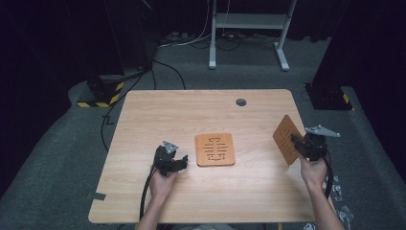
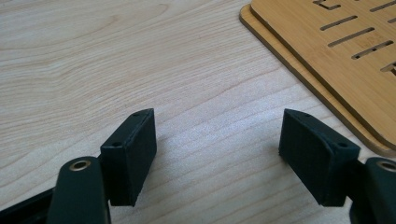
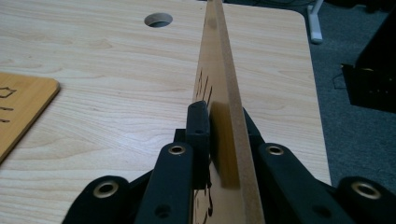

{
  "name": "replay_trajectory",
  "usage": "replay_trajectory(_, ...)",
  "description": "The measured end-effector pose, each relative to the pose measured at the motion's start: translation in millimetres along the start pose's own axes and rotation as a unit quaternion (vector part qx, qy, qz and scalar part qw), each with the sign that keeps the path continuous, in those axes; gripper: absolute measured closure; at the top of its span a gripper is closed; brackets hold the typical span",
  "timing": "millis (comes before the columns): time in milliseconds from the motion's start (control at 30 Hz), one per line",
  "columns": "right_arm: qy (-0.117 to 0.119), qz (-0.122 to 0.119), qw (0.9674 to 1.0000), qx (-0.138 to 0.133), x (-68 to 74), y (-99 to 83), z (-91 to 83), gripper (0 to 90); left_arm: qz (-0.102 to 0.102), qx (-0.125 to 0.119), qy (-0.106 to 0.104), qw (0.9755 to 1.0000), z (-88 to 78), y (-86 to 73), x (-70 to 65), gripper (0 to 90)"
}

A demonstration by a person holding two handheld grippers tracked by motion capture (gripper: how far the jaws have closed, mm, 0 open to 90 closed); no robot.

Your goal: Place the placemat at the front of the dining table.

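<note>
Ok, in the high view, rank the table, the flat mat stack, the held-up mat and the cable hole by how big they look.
1. Table.
2. Flat mat stack.
3. Held mat in the right gripper: it looks smaller, but it is tilted edge-on, so that is foreshortening; true size unsure.
4. Cable hole.

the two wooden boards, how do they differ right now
The held board is lifted and stands on edge, clamped in the right gripper; the centre board lies flat on the table, untouched, on top of another board. Both are orange-brown with cut-out slots.
</note>
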State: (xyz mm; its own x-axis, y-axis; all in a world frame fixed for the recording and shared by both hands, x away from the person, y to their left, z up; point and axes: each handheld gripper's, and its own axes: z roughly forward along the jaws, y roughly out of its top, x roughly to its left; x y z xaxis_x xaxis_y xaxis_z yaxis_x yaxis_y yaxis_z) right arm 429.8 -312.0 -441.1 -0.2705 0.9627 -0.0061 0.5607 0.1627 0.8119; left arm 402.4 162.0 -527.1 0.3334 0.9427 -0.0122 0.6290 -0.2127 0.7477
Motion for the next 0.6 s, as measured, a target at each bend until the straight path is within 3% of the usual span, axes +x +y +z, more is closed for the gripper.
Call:
replay_trajectory(367, -0.024, 0.008, 0.9997, 0.001, -10.5, -4.1, -1.2, 76.1, 0.000, 0.000, 0.000, 1.0000, 0.0, 0.0, 0.0, 27.6)
replay_trajectory(600, -0.028, 0.014, 0.9995, 0.008, -19.4, -7.5, -4.7, 74.7, 0.000, 0.000, 0.000, 1.0000, 0.0, 0.0, 0.0, 27.6)
